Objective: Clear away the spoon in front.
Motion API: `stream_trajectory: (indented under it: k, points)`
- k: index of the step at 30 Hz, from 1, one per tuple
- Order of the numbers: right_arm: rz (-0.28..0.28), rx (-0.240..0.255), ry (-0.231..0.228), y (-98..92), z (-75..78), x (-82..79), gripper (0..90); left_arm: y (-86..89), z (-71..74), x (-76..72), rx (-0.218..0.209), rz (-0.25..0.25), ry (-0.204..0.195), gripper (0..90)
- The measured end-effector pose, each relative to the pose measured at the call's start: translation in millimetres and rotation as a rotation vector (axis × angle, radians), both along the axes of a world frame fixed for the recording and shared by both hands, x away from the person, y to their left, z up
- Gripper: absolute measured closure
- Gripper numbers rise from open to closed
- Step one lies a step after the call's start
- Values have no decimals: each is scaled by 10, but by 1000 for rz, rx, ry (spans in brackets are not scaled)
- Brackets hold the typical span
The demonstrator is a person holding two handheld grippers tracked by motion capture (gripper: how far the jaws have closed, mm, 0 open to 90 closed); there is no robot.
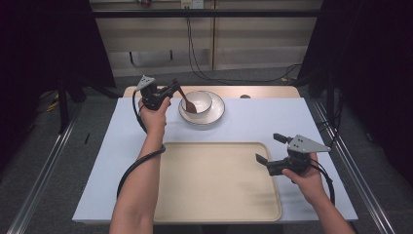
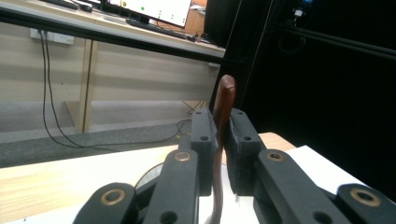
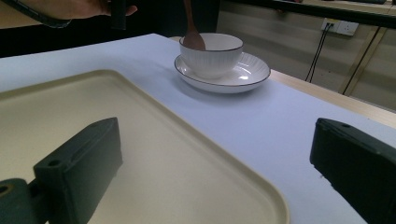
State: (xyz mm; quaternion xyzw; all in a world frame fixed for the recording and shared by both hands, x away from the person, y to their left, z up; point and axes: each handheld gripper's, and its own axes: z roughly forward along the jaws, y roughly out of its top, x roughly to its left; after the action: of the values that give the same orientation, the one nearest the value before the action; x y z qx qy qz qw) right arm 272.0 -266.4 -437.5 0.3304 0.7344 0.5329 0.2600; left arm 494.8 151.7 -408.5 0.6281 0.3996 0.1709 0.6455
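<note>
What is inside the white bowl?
A brown wooden spoon dips into the white bowl, its handle clamped by the left gripper. Whether any food lies beneath is hidden by the bowl's wall.

Glossy ceramic bowl (image 1: 197,101), wooden spoon (image 1: 187,101), matt tray (image 1: 214,183)

- Tray (image 1: 214,183) lies on the surface (image 1: 292,122), near edge, centre.
- Plate (image 1: 217,113) sits behind the tray, well apart; bowl (image 1: 199,100) on the plate.
- Spoon (image 1: 187,101) leans in the bowl, handle toward the left.
</note>
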Motion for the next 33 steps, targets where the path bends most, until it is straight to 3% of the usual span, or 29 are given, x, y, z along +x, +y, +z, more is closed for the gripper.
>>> stream_trajectory:
  k: [2, 5, 6, 8, 10, 11, 12, 15, 16, 17, 18, 19, 20, 22, 23, 25, 27, 29, 30, 31, 32, 33]
  points:
    - [0, 0, 1, -1, 1, 0, 19, -11, 21, -2, -20, 1, -4, 834]
    - [-4, -3, -1, -2, 2, -2, 19, 1, 53, 0, -19, 5, -18, 834]
    - [0, 1, 0, -3, 2, 0, 19, -13, 82, -2, -46, 18, -19, 835]
    - [0, 2, -1, -2, 2, 0, 19, 11, 107, 1, -26, 5, -27, 835]
    - [0, 2, -1, -3, 3, 0, 19, -4, 137, 1, -42, 12, -36, 835]
    - [-1, 2, -1, -3, 4, 0, 19, 19, 151, 1, -10, -6, -40, 836]
    - [-1, 1, -2, -3, 3, 1, 19, 19, 151, 1, -10, -6, -40, 836]
    - [-3, 3, -2, -3, 1, 4, 19, -27, 219, -2, -80, 23, -39, 836]
    - [-2, 5, -1, -1, 0, 4, 19, 4, 231, 0, -40, 6, -49, 836]
    - [-4, 6, 0, 0, 0, 2, 19, 2, 245, -1, -43, 6, -52, 836]
    - [-2, 4, 0, 0, 0, 3, 19, -30, 261, -5, -91, 21, -45, 836]
    - [-2, 4, 0, 0, 0, 3, 19, -30, 261, -5, -91, 21, -45, 836]
    - [0, 5, -1, -1, 0, 4, 19, 1, 284, -9, -58, 3, -53, 836]
    - [3, 6, -2, -4, 0, 6, 19, -2, 302, -11, -60, 3, -55, 836]
    - [-5, 6, 1, -5, 2, 3, 19, -17, 330, -20, -85, 7, -58, 836]
    - [-2, 7, 0, -5, 1, 6, 19, 4, 361, -27, -54, -16, -65, 836]
    - [-1, 8, -1, -4, 0, 6, 18, 11, 379, -31, -53, -21, -65, 836]
    - [1, 4, -3, 2, -2, 5, 18, -15, 408, -41, -99, -6, -58, 837]
    - [1, 4, -3, 2, -2, 5, 18, 41, 417, -42, -34, -40, -67, 837]
    - [3, 6, 0, 5, -2, 5, 18, 8, 433, -49, -92, -9, -58, 837]
    - [4, 13, 3, 12, -5, 3, 16, 39, 439, -47, -65, -26, -65, 837]
    - [4, 13, 3, 12, -5, 3, 16, 24, 452, -54, -99, -20, -51, 837]
